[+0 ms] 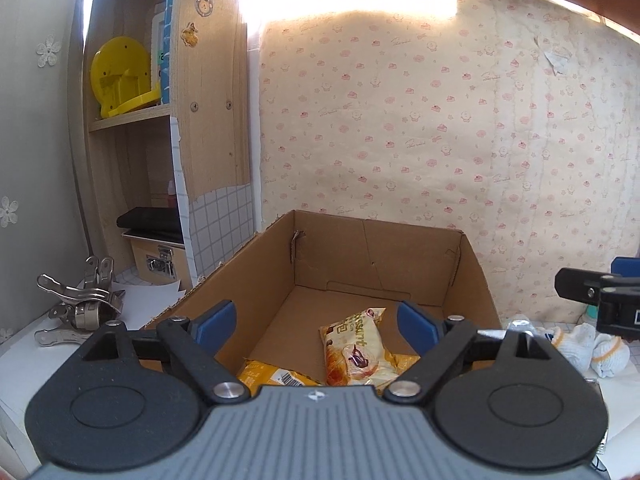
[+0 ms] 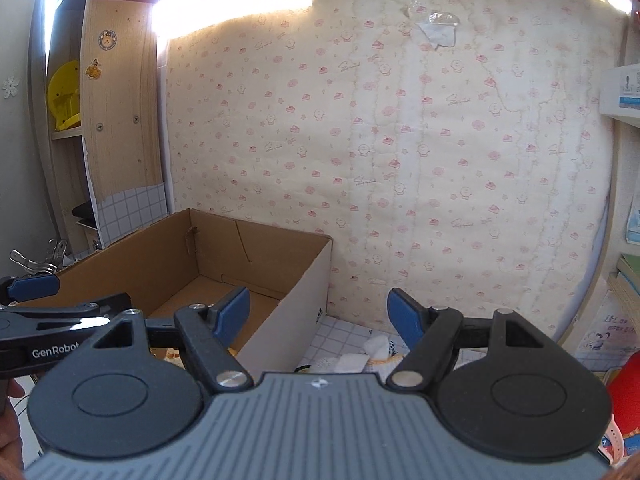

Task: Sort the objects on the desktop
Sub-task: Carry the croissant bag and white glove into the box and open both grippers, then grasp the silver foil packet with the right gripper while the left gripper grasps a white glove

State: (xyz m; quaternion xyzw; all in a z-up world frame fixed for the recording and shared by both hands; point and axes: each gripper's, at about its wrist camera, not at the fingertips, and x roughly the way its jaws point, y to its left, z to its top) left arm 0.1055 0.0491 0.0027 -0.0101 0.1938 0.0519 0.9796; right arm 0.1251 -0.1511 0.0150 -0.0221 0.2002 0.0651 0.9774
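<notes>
Over the open brown cardboard box (image 1: 372,264), the left gripper (image 1: 316,326) hangs w/ blue pads spread wide, nothing between them; below it a cream croissant snack packet (image 1: 354,348) lies on the box floor, touching a yellow-orange snack packet (image 1: 276,376) at the near wall. To the right of the box, the right gripper (image 2: 318,314) is also released & empty, above white socks w/ yellow trim (image 2: 378,354) on the grid-patterned desktop (image 2: 344,330) — prob. a bundled pair, partly hidden.

Croissant packet (image 1: 354,346) flat in open cardboard box (image 1: 400,256)
</notes>
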